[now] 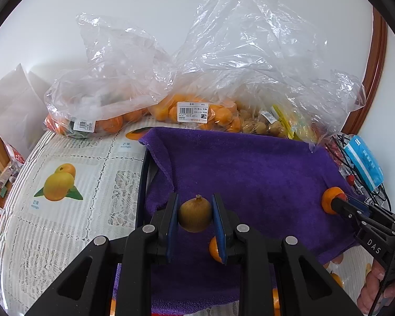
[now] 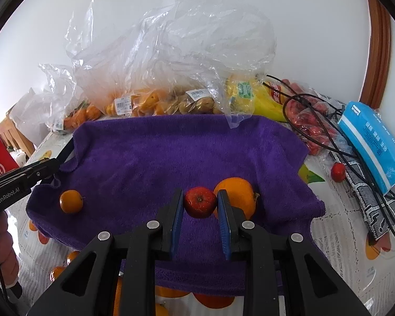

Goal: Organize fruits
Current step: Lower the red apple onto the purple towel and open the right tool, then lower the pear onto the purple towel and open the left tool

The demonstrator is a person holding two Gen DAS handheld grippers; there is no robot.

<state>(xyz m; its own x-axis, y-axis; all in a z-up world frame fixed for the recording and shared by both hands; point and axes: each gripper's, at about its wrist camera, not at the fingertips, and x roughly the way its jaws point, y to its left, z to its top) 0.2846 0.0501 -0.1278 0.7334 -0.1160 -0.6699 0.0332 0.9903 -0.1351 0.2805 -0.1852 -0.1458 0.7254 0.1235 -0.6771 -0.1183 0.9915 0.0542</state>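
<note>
My left gripper is shut on a small brown round fruit above the purple towel. A small orange kumquat lies on the towel just below it, also seen in the right wrist view. My right gripper is shut on a small red fruit, held over the towel next to an orange mandarin. In the left wrist view the right gripper shows at the right edge beside the mandarin.
Clear plastic bags of mandarins, kumquats and brown fruits line the back of the table. A blue tissue pack, black cables, a loose red fruit and bagged red fruits lie at the right.
</note>
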